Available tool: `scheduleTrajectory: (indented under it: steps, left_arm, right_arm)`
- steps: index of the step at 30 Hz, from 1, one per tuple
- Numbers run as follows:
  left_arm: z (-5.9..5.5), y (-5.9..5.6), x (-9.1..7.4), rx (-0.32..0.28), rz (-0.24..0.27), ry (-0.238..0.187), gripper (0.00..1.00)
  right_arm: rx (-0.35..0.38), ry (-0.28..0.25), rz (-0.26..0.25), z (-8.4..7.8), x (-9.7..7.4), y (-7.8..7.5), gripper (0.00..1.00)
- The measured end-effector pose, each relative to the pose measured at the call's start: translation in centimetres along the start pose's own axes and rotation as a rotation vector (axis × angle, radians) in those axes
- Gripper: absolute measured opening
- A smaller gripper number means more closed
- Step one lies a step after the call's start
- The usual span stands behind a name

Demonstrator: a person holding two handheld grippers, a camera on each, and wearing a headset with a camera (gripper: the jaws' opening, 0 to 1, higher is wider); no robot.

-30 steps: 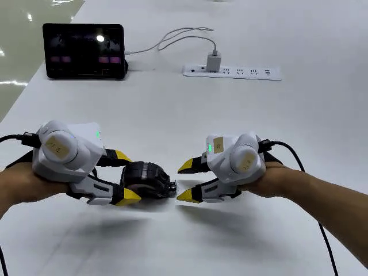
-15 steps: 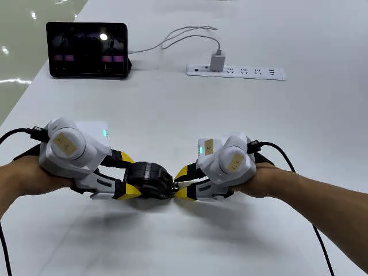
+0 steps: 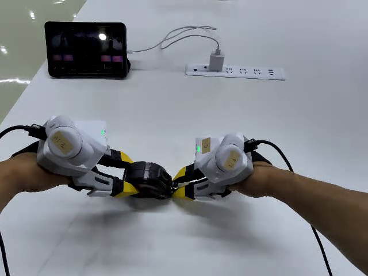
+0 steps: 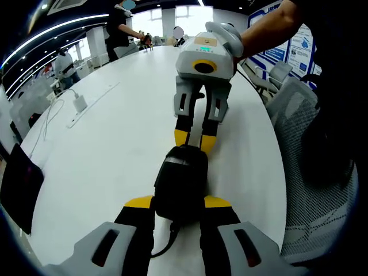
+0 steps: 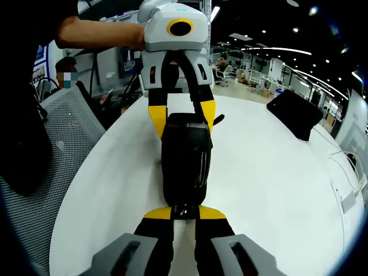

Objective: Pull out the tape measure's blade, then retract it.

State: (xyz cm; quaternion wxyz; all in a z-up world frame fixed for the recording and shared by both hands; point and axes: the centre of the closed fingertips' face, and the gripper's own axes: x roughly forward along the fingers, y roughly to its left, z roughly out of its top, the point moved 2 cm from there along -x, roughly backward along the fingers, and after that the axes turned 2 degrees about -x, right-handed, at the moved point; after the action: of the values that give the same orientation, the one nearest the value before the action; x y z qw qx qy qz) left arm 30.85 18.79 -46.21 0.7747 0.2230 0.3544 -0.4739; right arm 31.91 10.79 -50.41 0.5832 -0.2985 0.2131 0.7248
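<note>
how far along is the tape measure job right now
Done: the left gripper is clamped on the tape measure, steadying it on the table. In hand: the jaws of the right gripper look pinched on the blade tip at the front of the case. Left: no blade is drawn out yet, so the whole pull and the retract remain.
</note>
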Motion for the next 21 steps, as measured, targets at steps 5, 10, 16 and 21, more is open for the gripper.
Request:
scheduleTrajectory:
  steps: [5,10,16,21]
  left_arm:
    - [-0.05,-0.04,-0.05,0.004,-0.003,0.010,0.24]
    - [-0.08,-0.12,-0.07,0.010,-0.002,0.017,0.23]
    - [-0.09,-0.11,-0.07,0.009,-0.005,0.022,0.23]
    - [-0.09,-0.06,-0.08,0.007,-0.008,0.024,0.23]
  right_arm:
    - [0.008,0.009,0.005,-0.03,-0.01,0.01,0.08]
    - [0.006,0.016,0.010,-0.06,-0.03,0.02,0.08]
    - [-0.004,0.022,0.015,-0.06,-0.07,0.08,0.07]
    - [-0.006,0.027,0.017,-0.34,-0.38,0.06,0.07]
